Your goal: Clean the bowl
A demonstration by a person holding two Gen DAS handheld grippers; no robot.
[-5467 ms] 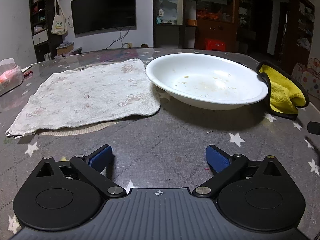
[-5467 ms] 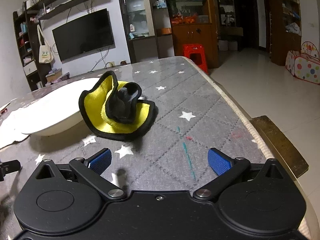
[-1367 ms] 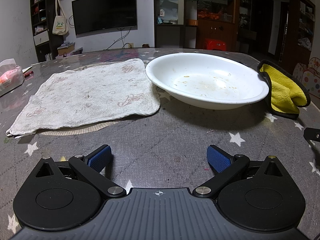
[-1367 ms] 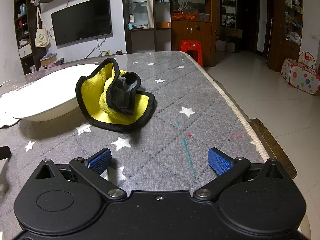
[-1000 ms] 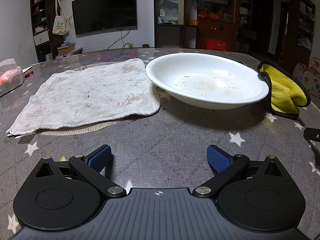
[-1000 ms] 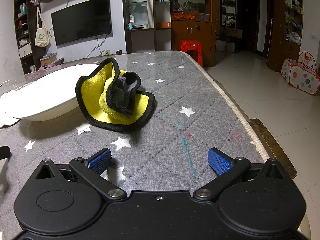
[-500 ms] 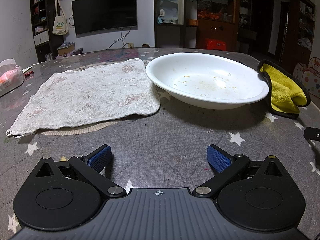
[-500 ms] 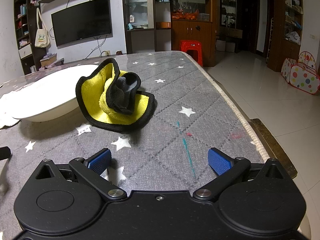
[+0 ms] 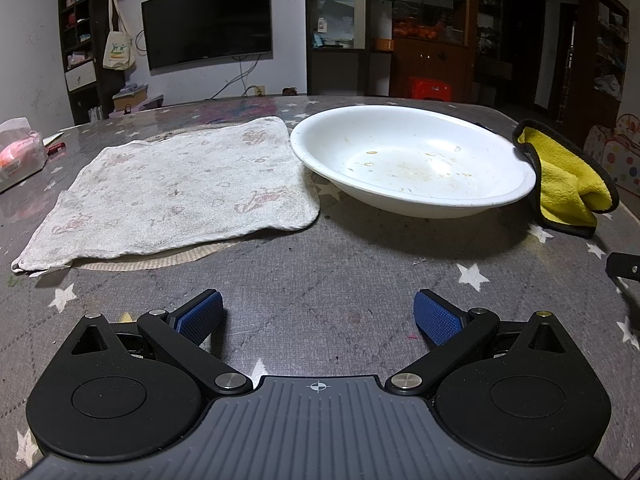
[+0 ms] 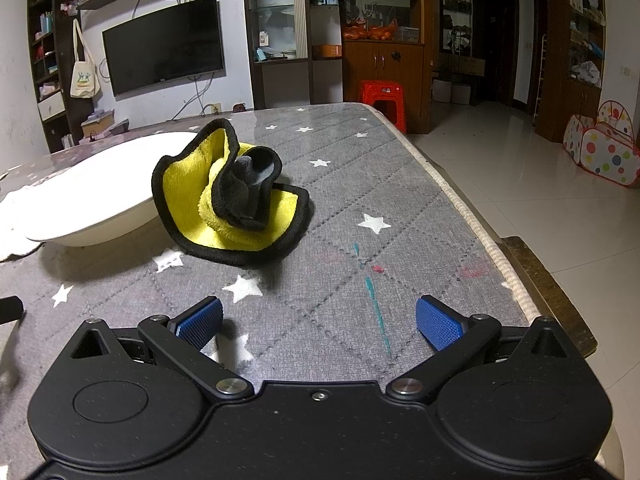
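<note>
A shallow white bowl (image 9: 412, 160) with food specks inside sits on the grey starred table, ahead and right of my left gripper (image 9: 318, 314), which is open, empty and low over the table. The bowl's outer side also shows in the right wrist view (image 10: 92, 188). A crumpled yellow cloth with black trim (image 10: 228, 196) lies just right of the bowl, ahead and left of my right gripper (image 10: 318, 320), which is open and empty. The cloth also shows in the left wrist view (image 9: 568, 180).
A stained white towel (image 9: 172, 192) lies flat left of the bowl. A pink tissue pack (image 9: 18, 154) sits at the far left. The table's right edge (image 10: 472, 216) drops to a tiled floor. A part of the right gripper (image 9: 624, 266) pokes in at the right.
Since 5.5 s ago the right wrist view has shifted slightly, with the cloth now a little more central. Over the last second nothing has visibly moved.
</note>
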